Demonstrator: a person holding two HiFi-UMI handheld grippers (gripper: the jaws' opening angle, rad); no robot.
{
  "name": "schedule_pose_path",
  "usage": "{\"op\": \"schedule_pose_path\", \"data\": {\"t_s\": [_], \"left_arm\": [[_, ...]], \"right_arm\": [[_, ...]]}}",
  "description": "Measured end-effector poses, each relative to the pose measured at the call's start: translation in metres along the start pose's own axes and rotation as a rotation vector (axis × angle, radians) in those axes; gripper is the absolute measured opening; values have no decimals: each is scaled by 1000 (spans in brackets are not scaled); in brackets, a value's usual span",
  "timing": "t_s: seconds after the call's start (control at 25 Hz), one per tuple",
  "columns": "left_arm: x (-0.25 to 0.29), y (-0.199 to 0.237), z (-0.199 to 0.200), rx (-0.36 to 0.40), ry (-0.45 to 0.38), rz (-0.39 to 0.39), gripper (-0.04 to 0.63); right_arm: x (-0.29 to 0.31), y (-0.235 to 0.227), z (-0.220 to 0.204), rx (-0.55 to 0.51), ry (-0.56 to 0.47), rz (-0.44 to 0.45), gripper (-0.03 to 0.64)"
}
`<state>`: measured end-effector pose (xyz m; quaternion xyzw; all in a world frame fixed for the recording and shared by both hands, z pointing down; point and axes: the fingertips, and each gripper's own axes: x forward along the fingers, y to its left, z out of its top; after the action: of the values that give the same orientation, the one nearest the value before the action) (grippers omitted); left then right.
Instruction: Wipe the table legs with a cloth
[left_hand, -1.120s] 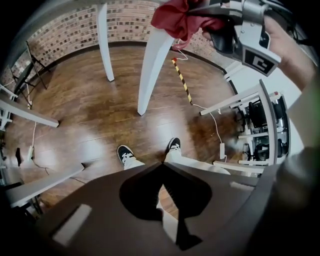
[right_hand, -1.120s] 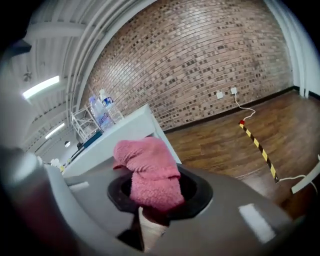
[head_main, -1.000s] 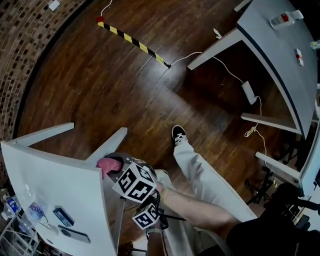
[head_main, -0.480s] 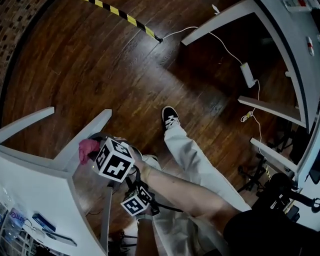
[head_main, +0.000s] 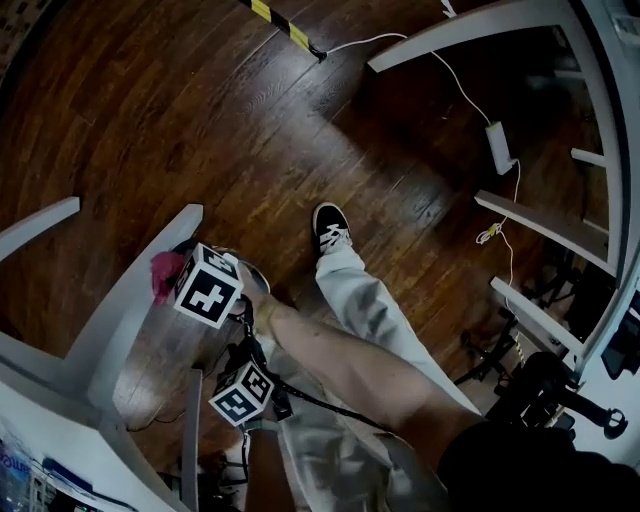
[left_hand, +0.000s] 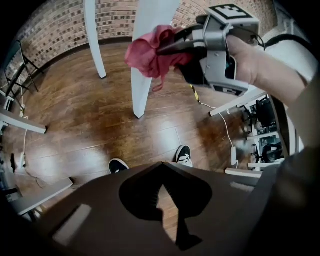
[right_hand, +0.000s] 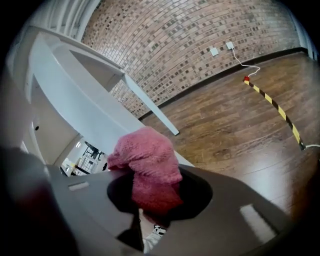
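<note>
A pink cloth (head_main: 163, 272) is pressed against a slanting white table leg (head_main: 125, 310) at the left of the head view. My right gripper (head_main: 178, 277) is shut on the cloth, and its marker cube sits just right of the leg. In the right gripper view the cloth (right_hand: 147, 167) bulges out of the jaws and hides the tips. The left gripper view shows the cloth (left_hand: 147, 50) bunched on the leg (left_hand: 142, 85), partway up it. My left gripper (left_hand: 161, 165) hangs lower, shut on nothing, pointing at the floor. Its marker cube (head_main: 242, 393) shows near the person's trouser leg.
A second leg (left_hand: 95, 40) of the same table stands behind. More white tables (head_main: 540, 230) line the right side. A white cable with a power adapter (head_main: 497, 148) lies on the wood floor, and a yellow-black strip (head_main: 285, 28) at the top. The person's shoe (head_main: 330, 225) is near the leg.
The head view has swung down and left. My right gripper, still shut on the cloth, has slid a little along the leg toward its foot. The left gripper stays low beside it.
</note>
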<state>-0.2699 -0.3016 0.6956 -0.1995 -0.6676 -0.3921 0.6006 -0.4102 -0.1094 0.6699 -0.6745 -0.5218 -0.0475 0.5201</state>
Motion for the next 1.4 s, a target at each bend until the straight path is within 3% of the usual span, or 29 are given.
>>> {"op": "schedule_pose_path", "data": {"t_s": [0.28, 0.52, 0.76, 1.0, 1.24, 1.4], "left_arm": [[44, 23, 52, 53, -58, 35, -4], [66, 45, 71, 143, -69, 84, -3], [107, 31, 84, 136, -40, 31, -5], [158, 26, 90, 192, -22, 17, -3], [186, 51, 93, 235, -13, 51, -3], [192, 52, 100, 222, -24, 46, -3]], "right_arm": [[67, -70, -52, 55, 25, 1, 84], [125, -122, -101, 162, 28, -3, 83], [172, -165, -136, 235, 36, -33, 82], [214, -217, -170, 254, 57, -82, 82], [221, -265, -162, 261, -32, -171, 81], [227, -276, -149, 257, -53, -128, 81]]}}
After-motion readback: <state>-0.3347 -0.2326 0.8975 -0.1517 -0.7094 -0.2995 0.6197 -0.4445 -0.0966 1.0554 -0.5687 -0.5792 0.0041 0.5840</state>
